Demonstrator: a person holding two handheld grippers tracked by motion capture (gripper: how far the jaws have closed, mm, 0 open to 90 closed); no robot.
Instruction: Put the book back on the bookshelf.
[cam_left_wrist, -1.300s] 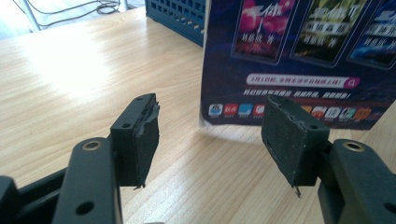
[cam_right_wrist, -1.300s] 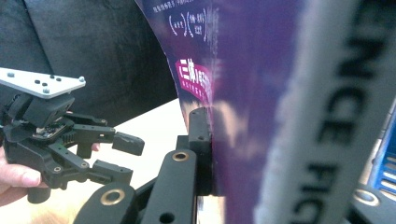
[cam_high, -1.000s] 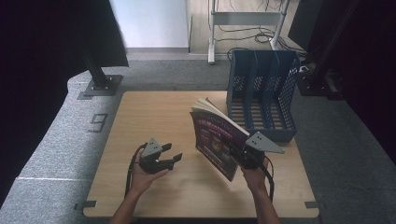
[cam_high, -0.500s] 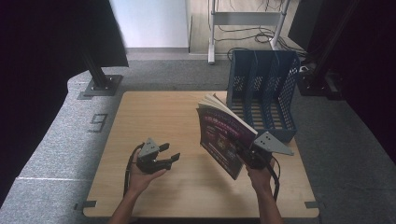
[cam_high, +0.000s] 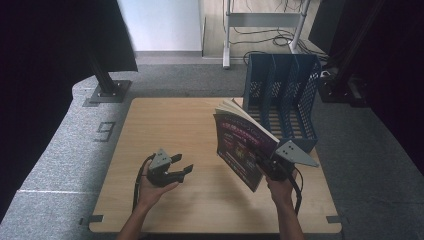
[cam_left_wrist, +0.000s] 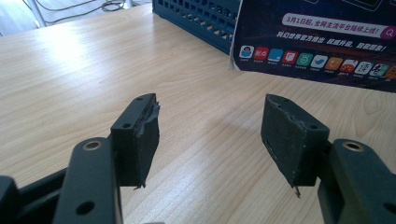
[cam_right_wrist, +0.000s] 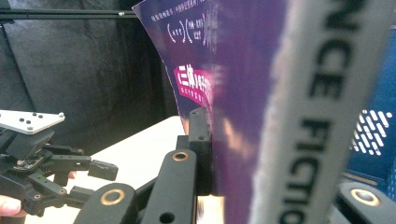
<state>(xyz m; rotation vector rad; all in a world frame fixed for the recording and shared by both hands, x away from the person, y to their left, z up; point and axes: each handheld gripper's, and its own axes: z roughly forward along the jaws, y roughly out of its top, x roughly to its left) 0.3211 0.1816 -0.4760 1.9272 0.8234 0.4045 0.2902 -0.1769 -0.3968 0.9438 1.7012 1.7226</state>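
Sci-fi magazine (cam_high: 240, 145), dark purple cover w/ pink & white print, grey spine lettered "FICTION", shut, raised upright & tilted above wooden table's right half, lower edge clamped, just in front of blue file rack, pages fanning slightly at top

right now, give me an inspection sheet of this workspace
surface: wooden table, bare wood around the things
job's things: magazine held upright off the table; blue file rack at the far right edge, slots look vacant
clutter: nothing seen
grippers: right gripper shut on the magazine; left gripper open, holding nothing
cables: one trails from each gripper; more on the floor behind
surroundings: grey carpet, black curtains, metal stand
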